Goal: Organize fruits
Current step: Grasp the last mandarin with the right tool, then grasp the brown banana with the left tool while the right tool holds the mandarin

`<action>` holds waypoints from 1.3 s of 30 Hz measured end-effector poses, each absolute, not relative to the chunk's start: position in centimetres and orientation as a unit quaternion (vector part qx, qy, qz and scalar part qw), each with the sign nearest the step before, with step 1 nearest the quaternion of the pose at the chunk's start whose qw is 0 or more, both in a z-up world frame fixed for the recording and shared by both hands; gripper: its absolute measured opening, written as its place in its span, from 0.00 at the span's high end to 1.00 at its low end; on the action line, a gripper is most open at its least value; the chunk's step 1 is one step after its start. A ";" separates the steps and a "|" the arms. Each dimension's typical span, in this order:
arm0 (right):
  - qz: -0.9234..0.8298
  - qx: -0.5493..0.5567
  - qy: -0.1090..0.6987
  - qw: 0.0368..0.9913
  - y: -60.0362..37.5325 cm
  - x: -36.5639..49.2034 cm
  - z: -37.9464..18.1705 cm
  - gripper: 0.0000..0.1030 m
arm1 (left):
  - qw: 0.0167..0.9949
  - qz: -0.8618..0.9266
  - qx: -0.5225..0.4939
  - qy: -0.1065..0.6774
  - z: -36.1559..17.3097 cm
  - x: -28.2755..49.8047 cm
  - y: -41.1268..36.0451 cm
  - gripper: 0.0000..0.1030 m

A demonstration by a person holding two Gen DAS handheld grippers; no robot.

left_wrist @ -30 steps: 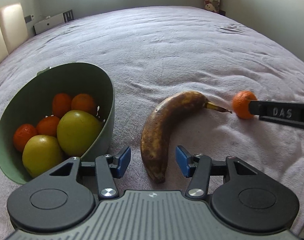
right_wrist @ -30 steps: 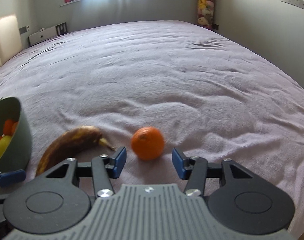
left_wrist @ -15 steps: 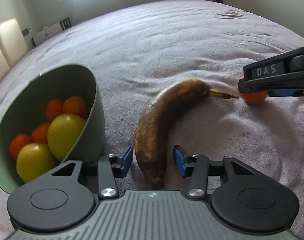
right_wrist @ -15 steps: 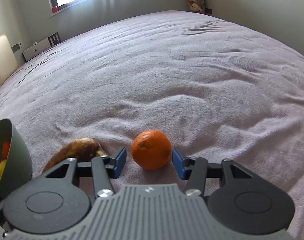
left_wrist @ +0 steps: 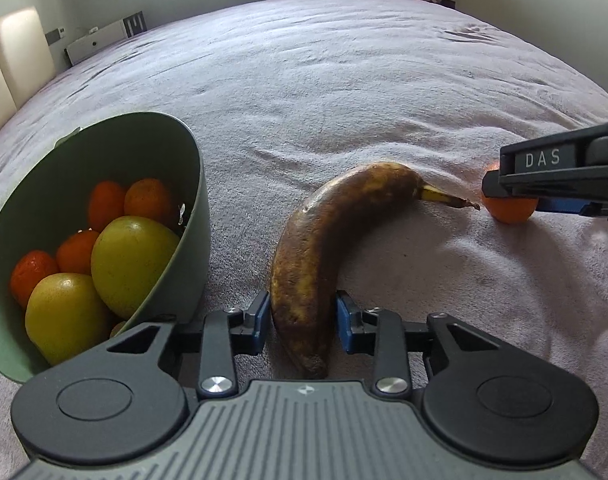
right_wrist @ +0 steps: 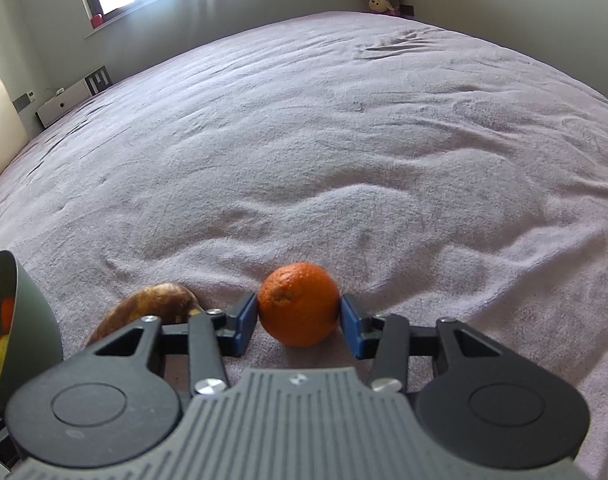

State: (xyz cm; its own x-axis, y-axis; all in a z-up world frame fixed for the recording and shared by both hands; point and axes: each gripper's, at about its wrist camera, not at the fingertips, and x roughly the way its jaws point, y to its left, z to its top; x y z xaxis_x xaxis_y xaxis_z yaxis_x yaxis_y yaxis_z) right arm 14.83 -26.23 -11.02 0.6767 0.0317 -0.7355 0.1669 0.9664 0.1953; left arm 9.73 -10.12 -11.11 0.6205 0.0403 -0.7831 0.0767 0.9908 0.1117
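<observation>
Banana [left_wrist: 324, 240] between closing left claw [left_wrist: 304, 322] pads; orange [right_wrist: 298, 304] between closing right claw [right_wrist: 299, 326] pads.

The right claw [right_wrist: 299, 322] is closing, pads touching the orange [right_wrist: 298, 304] on the bedspread [right_wrist: 344, 140].

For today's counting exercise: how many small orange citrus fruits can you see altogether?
5. Four sit in the green bowl: at. One lies on the bedspread between the right tool's pads. More may hide beneath the yellow-green fruits.

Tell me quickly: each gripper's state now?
Left gripper: closing, pads on the banana.
Right gripper: closing, pads on the orange.
</observation>
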 end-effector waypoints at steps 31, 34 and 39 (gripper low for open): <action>0.028 0.092 0.524 0.846 -23.4 5.1 -8.6 0.59 | 0.822 -0.058 -0.095 0.559 -8.9 4.2 -6.6 0.54; 0.029 0.096 0.535 0.839 -23.7 5.2 -9.3 0.59 | 0.825 -0.075 -0.097 0.551 -8.6 4.4 -6.0 0.45; 0.031 0.108 0.536 0.837 -24.0 5.4 -9.5 0.58 | 0.842 -0.105 -0.063 0.525 -8.1 5.1 -5.9 0.30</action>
State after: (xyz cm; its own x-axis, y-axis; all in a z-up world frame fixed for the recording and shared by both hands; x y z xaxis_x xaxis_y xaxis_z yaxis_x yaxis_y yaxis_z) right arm 5.37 -24.01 -9.45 0.4229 0.1673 -0.8906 0.0634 0.9749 0.2133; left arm 5.09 -5.86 -8.07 0.4258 -0.2429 -0.8716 0.1101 0.9700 -0.2166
